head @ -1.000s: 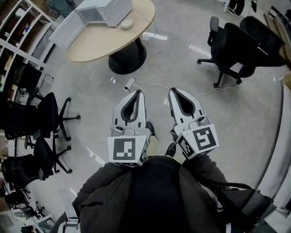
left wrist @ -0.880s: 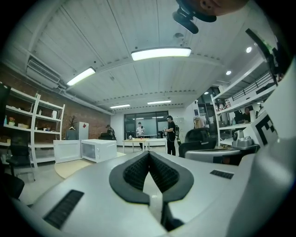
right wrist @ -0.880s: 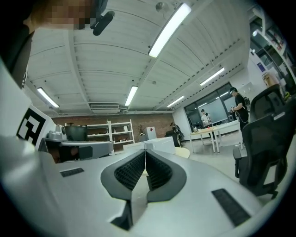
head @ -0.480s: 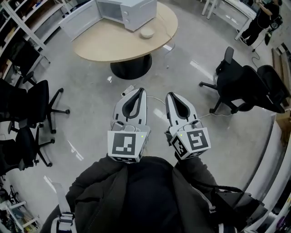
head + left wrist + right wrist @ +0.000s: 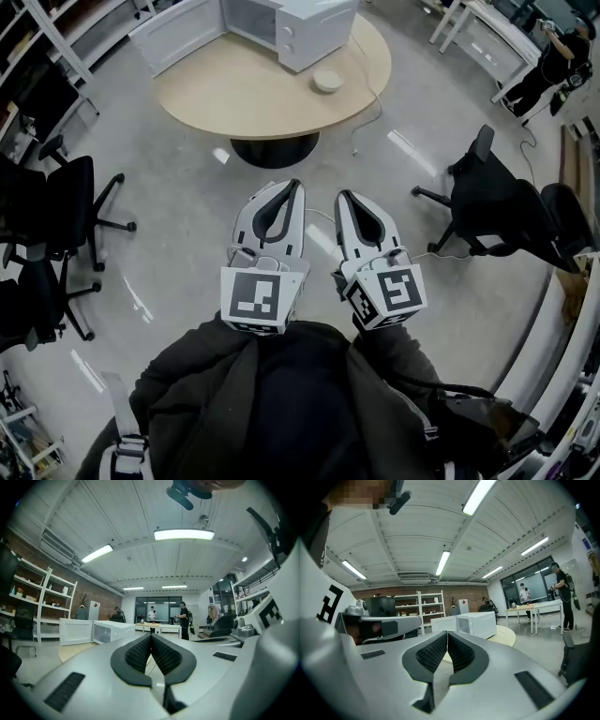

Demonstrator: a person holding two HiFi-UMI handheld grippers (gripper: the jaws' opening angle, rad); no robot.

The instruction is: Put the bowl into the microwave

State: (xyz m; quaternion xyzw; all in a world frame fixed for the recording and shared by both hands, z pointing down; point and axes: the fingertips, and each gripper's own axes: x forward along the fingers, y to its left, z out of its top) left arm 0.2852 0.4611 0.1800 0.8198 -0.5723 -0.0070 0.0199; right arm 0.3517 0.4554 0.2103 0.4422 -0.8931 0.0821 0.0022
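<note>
A small white bowl [image 5: 328,81] sits on the oval beige table [image 5: 253,94], just right of the white microwave [image 5: 305,28]. The microwave's door [image 5: 178,33] hangs open to the left. Both grippers are held level in front of me, side by side, well short of the table. My left gripper [image 5: 292,185] is shut and empty, and so is my right gripper [image 5: 342,195]. The left gripper view shows the microwave [image 5: 112,631] far ahead beyond the closed jaws. In the right gripper view the microwave [image 5: 478,623] stands on the table [image 5: 506,637]; the bowl is hidden there.
Black office chairs stand at the right [image 5: 506,211] and at the left [image 5: 56,197]. A cable [image 5: 375,112] drops from the table to the grey floor. White desks [image 5: 487,28] and a person [image 5: 553,56] are at the far right; shelves line the left wall.
The table with microwave and bowl has drawn nearer and slid down and right in the head view as I walk toward it. Both grippers stay shut, side by side.
</note>
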